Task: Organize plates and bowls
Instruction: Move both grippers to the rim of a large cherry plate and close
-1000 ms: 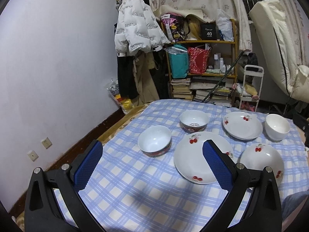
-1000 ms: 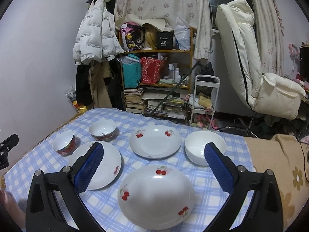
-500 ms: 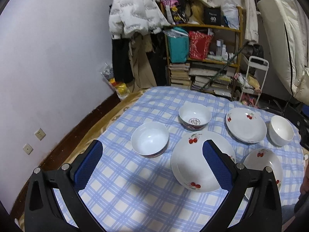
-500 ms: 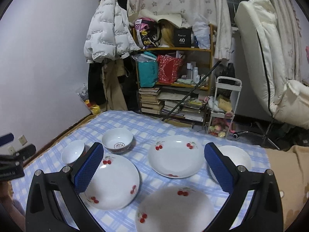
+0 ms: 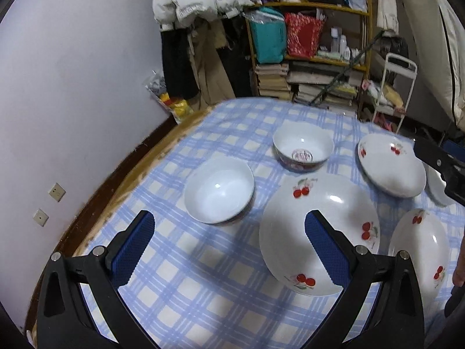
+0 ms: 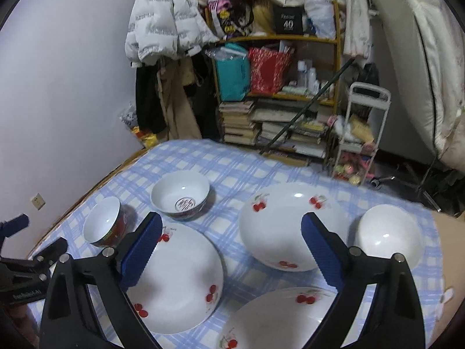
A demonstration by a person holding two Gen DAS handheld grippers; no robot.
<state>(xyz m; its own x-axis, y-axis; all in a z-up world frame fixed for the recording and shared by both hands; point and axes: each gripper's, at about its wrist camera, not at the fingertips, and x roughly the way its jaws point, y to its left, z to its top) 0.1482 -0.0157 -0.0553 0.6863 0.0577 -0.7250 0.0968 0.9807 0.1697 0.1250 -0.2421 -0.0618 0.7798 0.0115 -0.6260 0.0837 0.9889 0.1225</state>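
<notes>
1. Blue-and-white checked cloth [image 5: 203, 276] covers the bench, with three cherry-print plates and three bowls spread over it.
2. Left tool [image 5: 229, 244] hangs above the cloth with its blue pads spread wide and nothing between them; a red-sided bowl [image 5: 219, 190] lies just ahead, and the large cherry plate [image 5: 316, 226] sits under its right pad.
3. Right tool [image 6: 231, 245] is likewise wide apart and empty, above the far cherry plate [image 6: 284, 229].
4. A plain white bowl [image 6: 388, 234] stands to that plate's right, and a patterned bowl [image 6: 180, 195] to its left.

The left gripper [image 5: 229, 244] hangs spread wide at lower centre of the frame, above the checked cloth [image 5: 203, 296], a white bowl [image 5: 219, 189] and a cherry plate [image 5: 316, 232], while a partly hidden, possibly white dish [image 5: 437, 189] sits at the right edge.
</notes>
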